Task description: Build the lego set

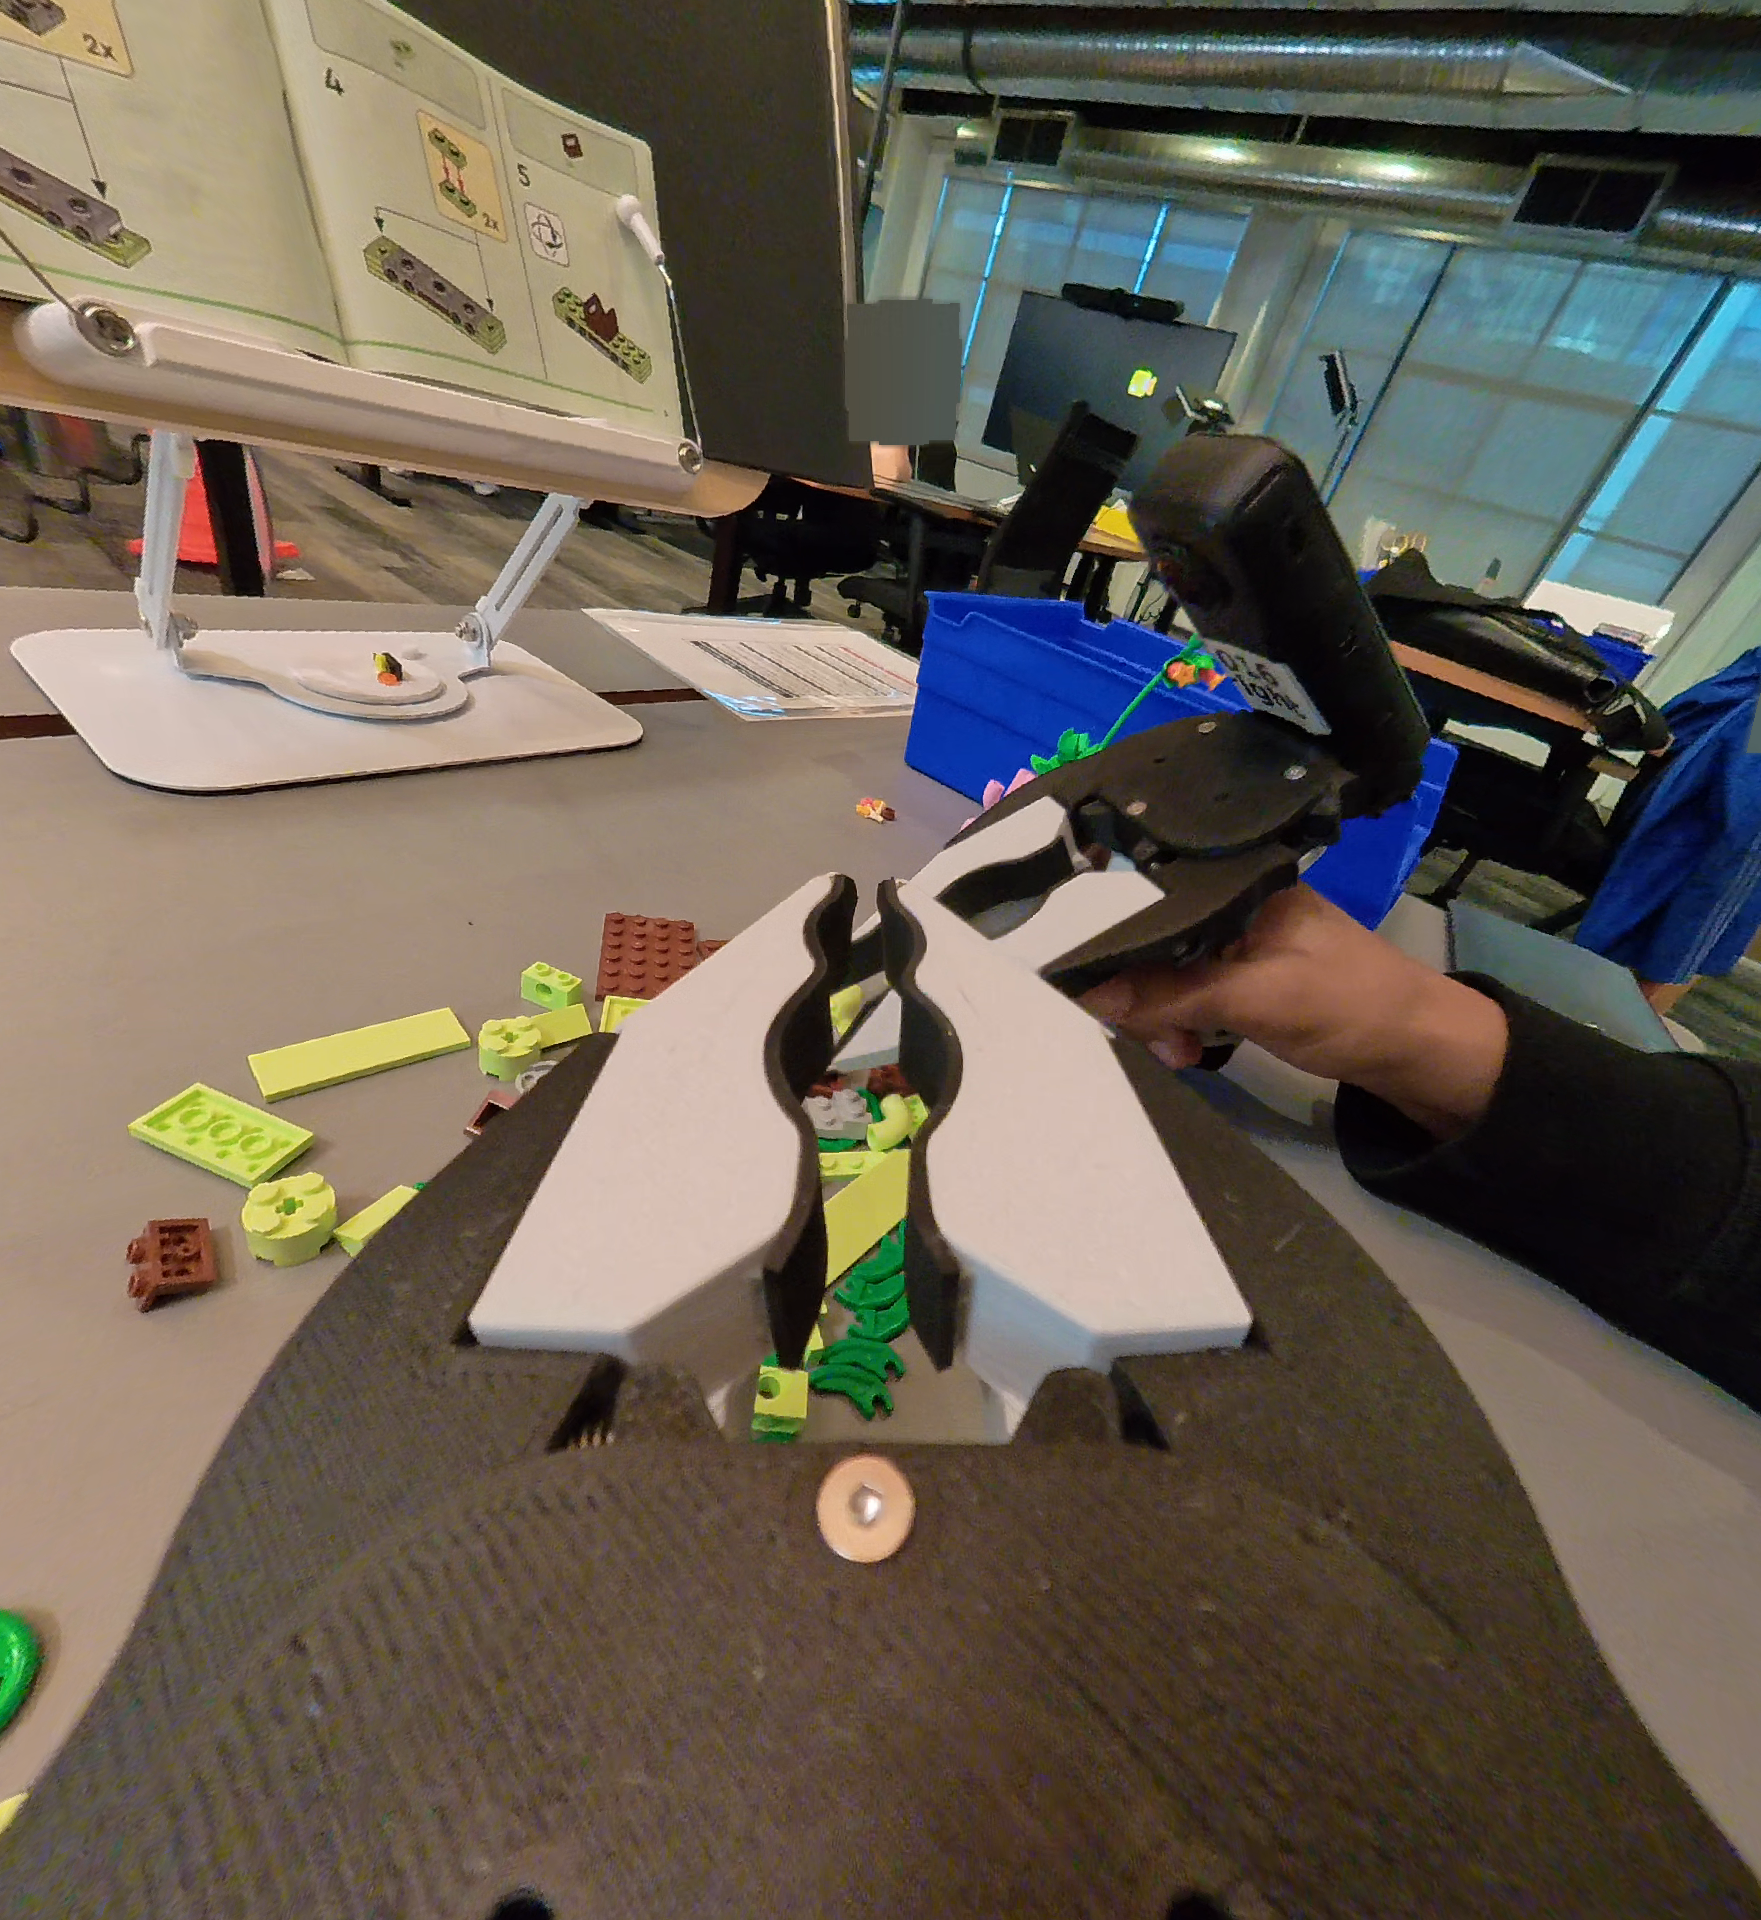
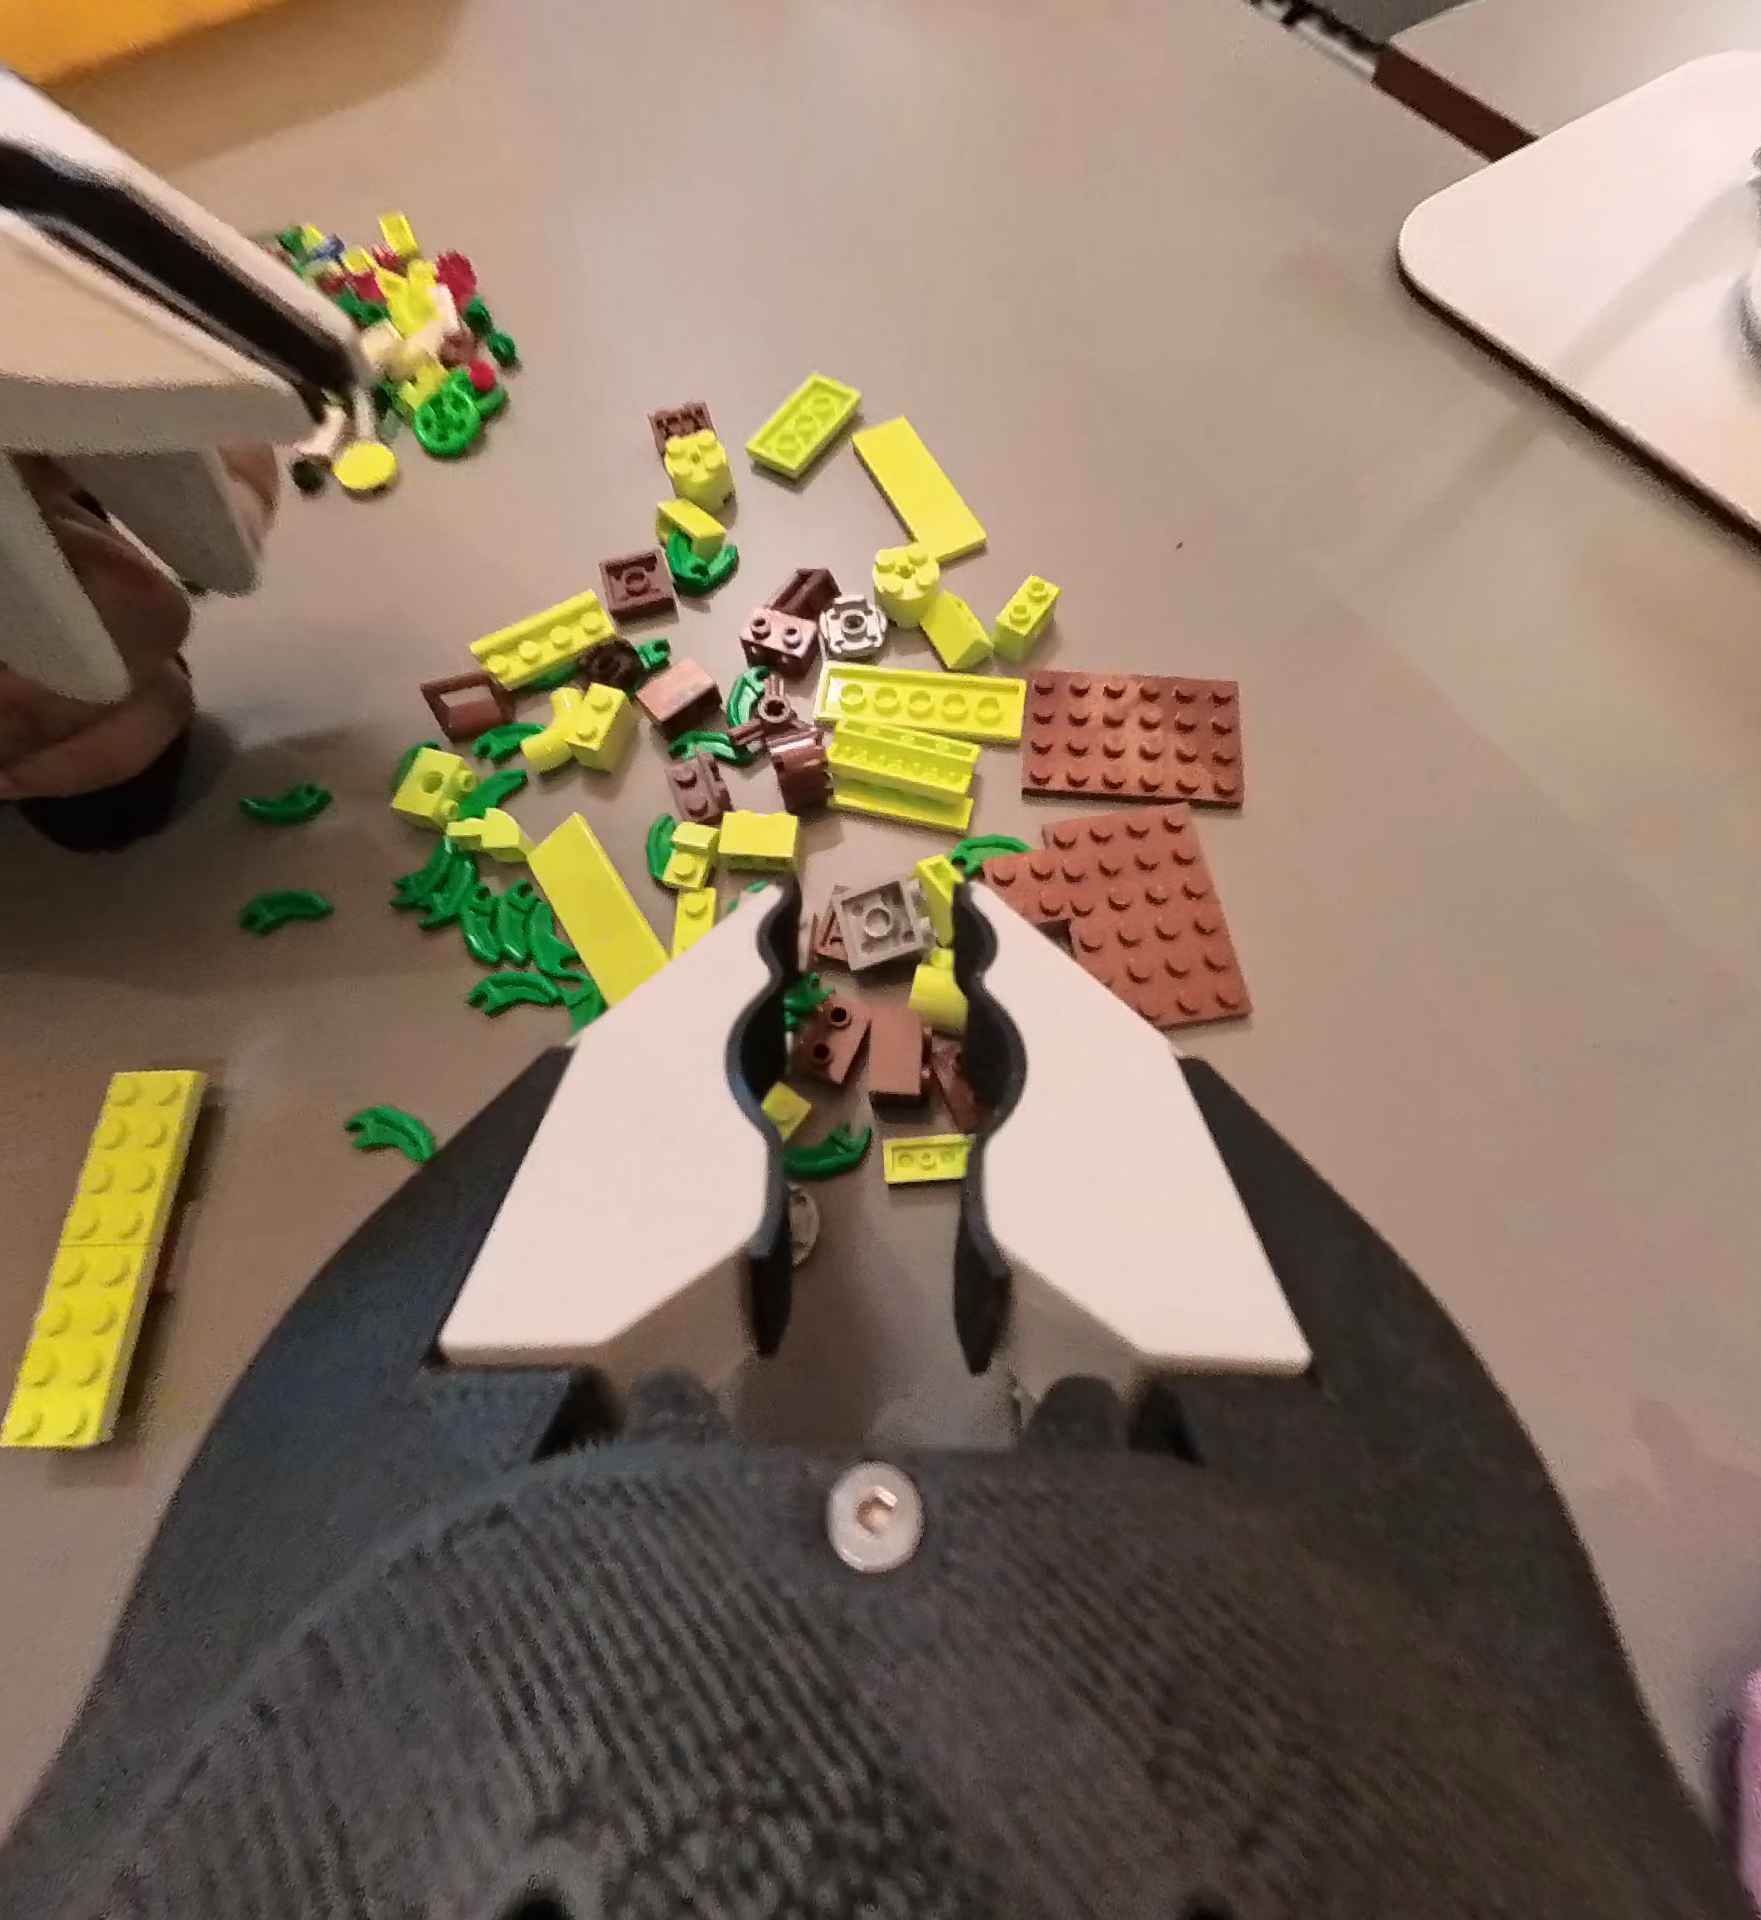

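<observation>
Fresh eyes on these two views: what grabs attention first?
The scatter of lime, green and brown lego pieces on the grey table, with the open right gripper poised just above it. Behind, an instruction booklet sits open on a white stand.

Two close wrist views over one brick pile.

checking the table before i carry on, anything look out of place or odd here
One stray: a small orange and dark piece lies on the white base of the instruction stand, apart from the loose brick pile. Another tiny piece lies alone near the blue bin.
</observation>
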Available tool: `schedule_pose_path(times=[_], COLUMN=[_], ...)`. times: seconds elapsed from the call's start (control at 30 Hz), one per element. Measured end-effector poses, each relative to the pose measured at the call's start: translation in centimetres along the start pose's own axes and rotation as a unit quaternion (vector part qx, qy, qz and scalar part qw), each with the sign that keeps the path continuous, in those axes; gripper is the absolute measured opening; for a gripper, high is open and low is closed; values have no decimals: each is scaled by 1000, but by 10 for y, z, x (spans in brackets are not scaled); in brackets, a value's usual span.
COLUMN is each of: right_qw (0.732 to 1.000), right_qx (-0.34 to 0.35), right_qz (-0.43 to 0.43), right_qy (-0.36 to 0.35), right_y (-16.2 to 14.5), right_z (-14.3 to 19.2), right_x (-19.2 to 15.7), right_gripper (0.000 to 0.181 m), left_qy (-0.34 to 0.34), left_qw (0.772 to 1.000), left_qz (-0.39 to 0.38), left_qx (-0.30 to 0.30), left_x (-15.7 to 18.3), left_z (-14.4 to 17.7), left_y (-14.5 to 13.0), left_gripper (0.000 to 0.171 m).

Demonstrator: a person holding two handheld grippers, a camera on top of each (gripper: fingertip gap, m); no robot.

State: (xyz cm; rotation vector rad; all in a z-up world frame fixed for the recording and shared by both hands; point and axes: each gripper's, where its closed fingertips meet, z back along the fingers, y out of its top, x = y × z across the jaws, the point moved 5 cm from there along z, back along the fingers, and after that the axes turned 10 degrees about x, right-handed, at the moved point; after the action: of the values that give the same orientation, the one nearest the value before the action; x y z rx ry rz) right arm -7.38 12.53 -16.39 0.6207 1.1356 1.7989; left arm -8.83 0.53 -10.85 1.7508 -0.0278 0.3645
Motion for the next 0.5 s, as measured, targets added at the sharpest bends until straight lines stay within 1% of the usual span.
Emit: schedule_pose_path(times=[0.1,0.13,0.23,0.3,0.4,0.43,0.5], right_qw=[999,999,998,998,994,989,975], right_qx=[-32,-33,-28,-4,62,90,135], right_qz=[25,30,52,59,90,116,179], right_qy=[-15,-18,-32,-30,-8,1,5], right_y=[-7,-7,-3,3,19,26,37], right_z=[-6,-6,-3,1,10,14,22], right_x=[-1,-2,-1,-2,-12,-18,-32], right_gripper=[25,17,17,16,16,16,16], left_qy=[0,0,0,0,-6,-14,-40], left_qw=[1000,1000,1000,1000,1000,1000,999], left_qz=[1,1,1,0,-3,1,26], left_qx=[-1,-1,-1,-1,-1,0,-10], left_x=[0,0,0,0,1,3,9], left_z=[0,0,0,0,0,-1,-4], left_y=[0,0,0,0,0,0,-4], left_gripper=[1,1,1,1,2,5,18])
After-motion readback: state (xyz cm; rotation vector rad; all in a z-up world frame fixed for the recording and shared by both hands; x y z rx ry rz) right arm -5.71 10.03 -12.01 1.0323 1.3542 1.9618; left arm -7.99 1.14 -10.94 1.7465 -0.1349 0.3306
